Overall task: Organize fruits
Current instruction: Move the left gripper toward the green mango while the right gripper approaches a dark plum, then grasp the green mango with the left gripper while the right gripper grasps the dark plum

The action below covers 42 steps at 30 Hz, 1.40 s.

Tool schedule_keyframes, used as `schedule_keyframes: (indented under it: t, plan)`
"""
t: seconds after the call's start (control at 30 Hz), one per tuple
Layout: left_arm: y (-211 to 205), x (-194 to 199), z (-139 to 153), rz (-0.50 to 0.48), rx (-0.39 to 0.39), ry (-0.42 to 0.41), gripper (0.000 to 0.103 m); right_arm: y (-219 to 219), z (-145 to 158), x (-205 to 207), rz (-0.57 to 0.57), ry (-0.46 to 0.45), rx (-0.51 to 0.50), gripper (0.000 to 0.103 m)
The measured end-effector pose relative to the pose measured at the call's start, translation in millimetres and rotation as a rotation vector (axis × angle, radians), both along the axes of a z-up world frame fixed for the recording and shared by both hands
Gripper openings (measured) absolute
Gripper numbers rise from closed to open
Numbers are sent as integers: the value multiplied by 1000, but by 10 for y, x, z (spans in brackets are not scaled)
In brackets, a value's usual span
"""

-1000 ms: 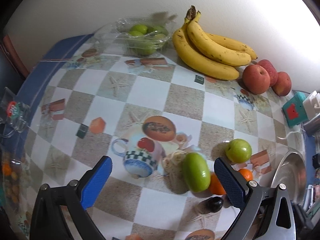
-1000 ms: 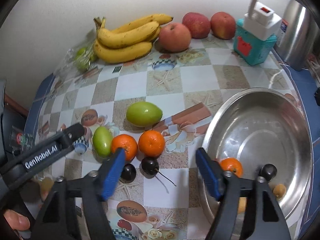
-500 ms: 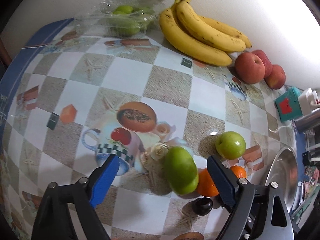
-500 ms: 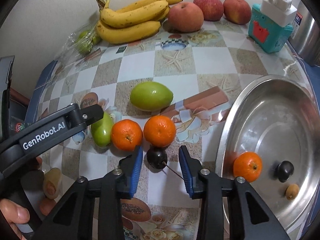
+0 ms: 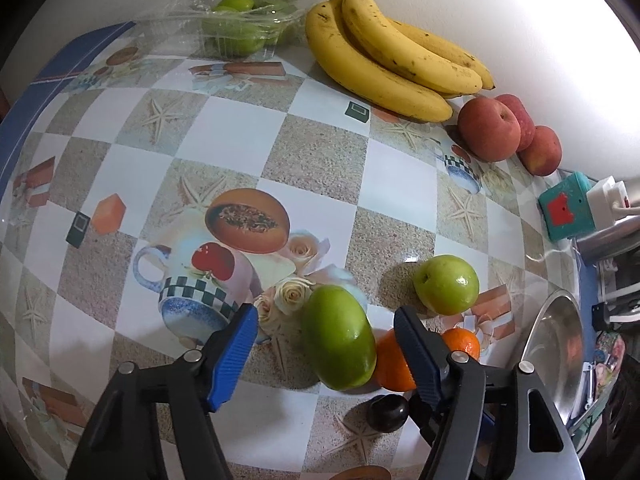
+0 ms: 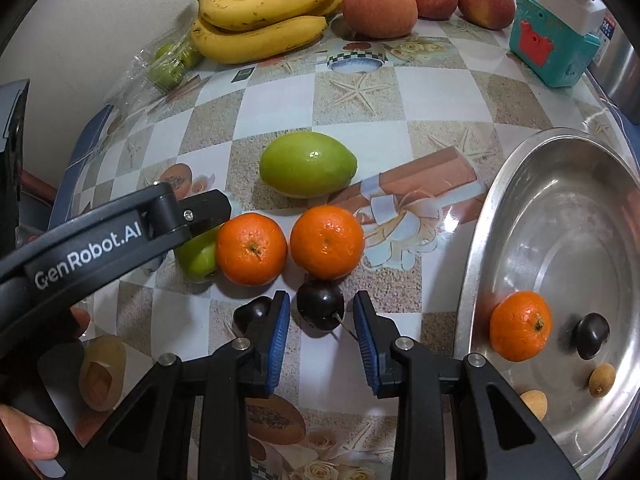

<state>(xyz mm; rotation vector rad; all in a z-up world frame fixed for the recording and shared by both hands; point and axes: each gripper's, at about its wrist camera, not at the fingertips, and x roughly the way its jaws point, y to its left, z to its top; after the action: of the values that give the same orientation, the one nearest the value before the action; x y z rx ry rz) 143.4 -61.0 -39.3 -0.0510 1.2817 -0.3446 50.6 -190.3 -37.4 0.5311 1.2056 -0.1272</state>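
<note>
In the left wrist view my left gripper (image 5: 325, 344) points down at the table, and its jaws are closing around an oblong green fruit (image 5: 338, 336). Neither blue pad touches the fruit. An orange (image 5: 390, 364) lies against the fruit, beside the right finger. In the right wrist view my right gripper (image 6: 322, 320) is closing on a dark cherry (image 6: 320, 306) with a stem. The cherry sits between the fingertips with a thin gap on each side. A second dark cherry (image 6: 252, 312) lies just outside the left finger. Two oranges (image 6: 252, 248) (image 6: 326, 242) sit right behind.
A steel bowl (image 6: 476, 248) at the right holds an orange (image 6: 520, 330), a dark cherry and two small brown fruits. A round green fruit (image 6: 308, 164) lies mid-table. Bananas (image 6: 260, 20), apples (image 6: 380, 8), a teal box (image 6: 552, 48) and a plastic tray of green fruits (image 5: 236, 28) line the wall.
Both grippers have come down closer to the table. The left jaws have narrowed around the oblong green fruit. The right jaws have narrowed sharply around the dark cherry.
</note>
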Motion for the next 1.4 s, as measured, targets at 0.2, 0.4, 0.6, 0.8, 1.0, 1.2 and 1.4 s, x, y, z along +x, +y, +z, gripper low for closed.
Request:
schedule_keyframes:
  t: [0.2,0.4,0.6,0.8,1.0,1.2,1.4]
  plan:
    - [79,5,25,25,-5,-3,73,4,-3,14,5,1,5,27]
    - [106,8,11,36,-14,12,63,-8,-4,5,-1,-2,13,24]
    - [91,-3,2,29,-27,27,54,-21,0,-7,-5,-3,22,24]
    - [56,-14,-1,19,-55,40,39,-22,0,-7,-8,-2,27,24]
    - [43,-4,2,27,-55,39,39,-22,-2,-20,-12,-3,32,24]
    - [116,-2,86,45,-55,20,39,-18,27,-35,-11,-10,43,24]
    - [164,-2,253,54,-70,-14,39,-27,146,-79,-18,-37,50,24]
